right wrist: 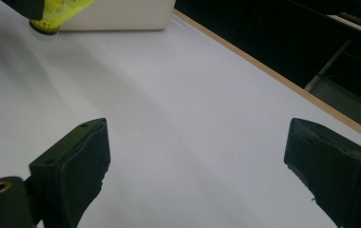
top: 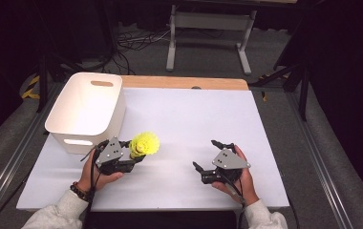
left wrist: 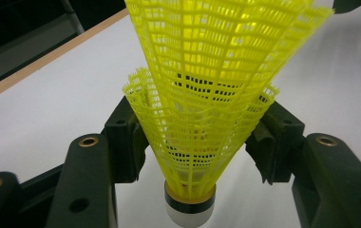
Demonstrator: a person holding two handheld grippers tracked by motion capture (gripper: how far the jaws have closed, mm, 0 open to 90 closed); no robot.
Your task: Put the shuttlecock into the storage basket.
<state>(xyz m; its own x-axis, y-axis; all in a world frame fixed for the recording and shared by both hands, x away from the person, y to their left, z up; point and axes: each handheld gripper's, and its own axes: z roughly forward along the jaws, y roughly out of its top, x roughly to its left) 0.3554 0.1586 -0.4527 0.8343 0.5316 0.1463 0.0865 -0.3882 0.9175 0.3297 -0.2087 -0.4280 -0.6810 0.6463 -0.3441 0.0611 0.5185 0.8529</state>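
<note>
Left gripper [top: 139, 153]: held in the person's left hand [top: 98, 176] at roughly 7 o'clock on the table, jaws pointing toward 2 o'clock.
Left gripper state: pinching the yellow shuttlecocks; in the left gripper view both black pads press into the mesh skirt from either side.
Yellow shuttlecocks [left wrist: 202, 109]: two nested mesh skirts, one inside the other, with a white cork tip ringed by a black band at the bottom of the left gripper view.
Shuttlecock position: in the high view, just beside the near right corner of the white bin, at its 4 o'clock; skirt flares upward.
White bin [top: 72, 126]: sits at the table's 10 o'clock corner, open top, slot handle in the far wall.
Right gripper [top: 208, 155]: held in the person's right hand [top: 239, 179] at roughly 5 o'clock on the table, well apart from the shuttlecocks.
Right gripper state: jaws spread wide, nothing between them; the right gripper view shows bare table surface between the pads.
Table [top: 194, 119]: white sheet over a wooden top, wood edge visible along the 12 o'clock side.
</note>
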